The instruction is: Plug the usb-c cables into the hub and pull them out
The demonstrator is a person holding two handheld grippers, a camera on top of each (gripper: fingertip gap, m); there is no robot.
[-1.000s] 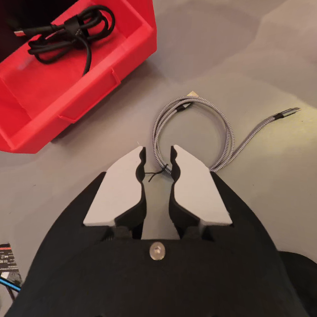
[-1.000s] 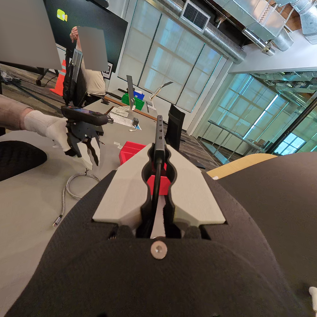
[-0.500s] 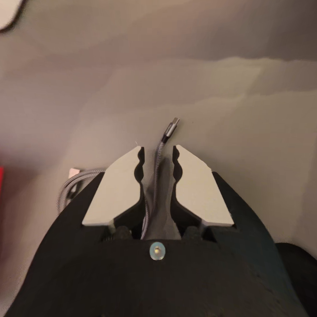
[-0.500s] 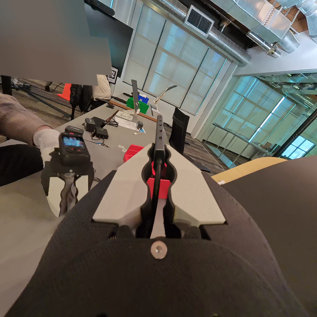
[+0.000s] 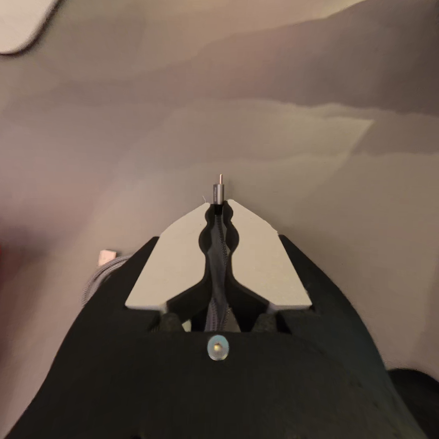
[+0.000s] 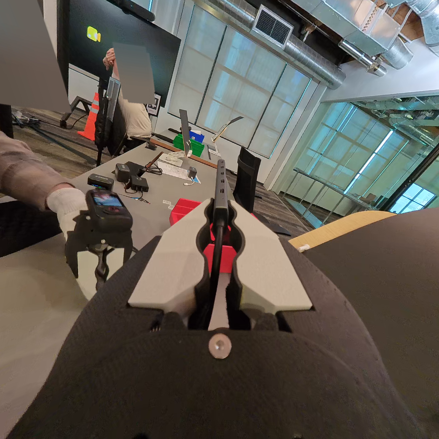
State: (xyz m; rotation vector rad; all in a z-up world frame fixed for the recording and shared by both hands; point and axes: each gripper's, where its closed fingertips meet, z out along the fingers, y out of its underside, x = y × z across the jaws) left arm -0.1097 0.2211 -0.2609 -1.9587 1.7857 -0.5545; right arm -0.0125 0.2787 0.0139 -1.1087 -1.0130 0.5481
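Left gripper [image 5: 218, 202] clamped braided usb-c cable [image 5: 218, 192], apparently near its plug; right gripper [image 6: 219, 202] pinched hub [image 6: 220, 184].

A grey table [image 6: 31, 297] carries everything. A red bin [image 6: 183, 209] sits on it near the middle. Beyond the bin lie small black boxes [image 6: 139, 184], a printed sheet [image 6: 174, 169], a white lamp base [image 6: 171, 161] and, farthest off, a green bin [image 6: 190, 146]. In the left wrist view, a coiled grey braided cable [image 5: 104, 270] lies on the table [image 5: 332, 213].
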